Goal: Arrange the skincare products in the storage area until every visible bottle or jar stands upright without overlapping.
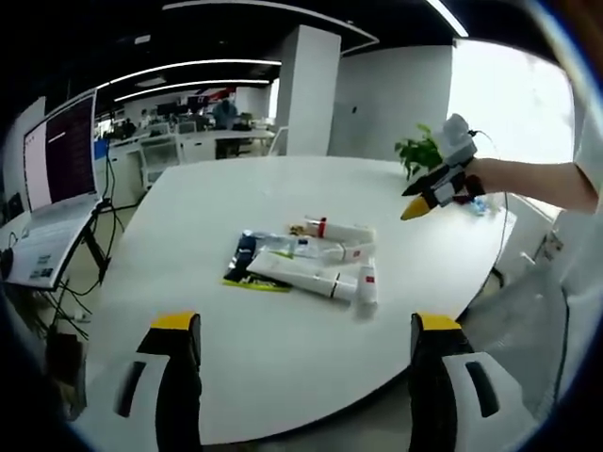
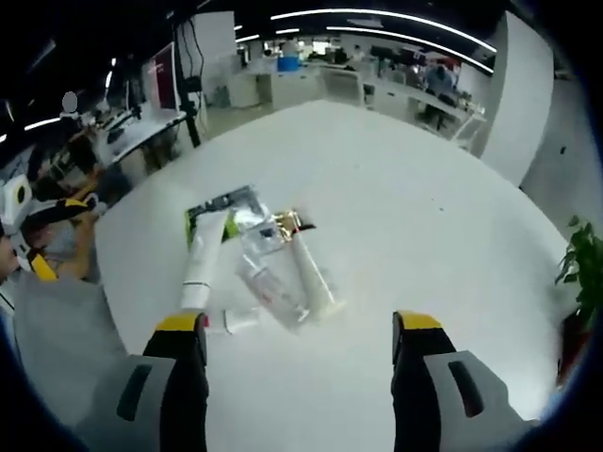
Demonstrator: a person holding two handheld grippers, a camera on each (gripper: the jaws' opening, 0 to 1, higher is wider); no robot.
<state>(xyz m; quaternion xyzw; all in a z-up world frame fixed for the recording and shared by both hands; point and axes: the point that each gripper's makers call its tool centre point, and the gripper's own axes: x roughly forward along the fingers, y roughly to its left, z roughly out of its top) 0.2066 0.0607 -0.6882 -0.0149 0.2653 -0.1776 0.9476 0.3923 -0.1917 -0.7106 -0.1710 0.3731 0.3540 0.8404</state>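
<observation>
While both your grippers, left and right, hover wide open and empty, about four tubes lie flat, overlapping, mid-table; labels are unreadable.

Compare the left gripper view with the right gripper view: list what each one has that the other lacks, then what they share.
Left gripper view: the right claw over the table's far edge, a laptop on a side desk.

Right gripper view: the left claw at the picture's left edge, a gold-capped tube.

Both: the white table bearing a pile of skincare tubes lying flat and overlapping, and a potted plant.
</observation>
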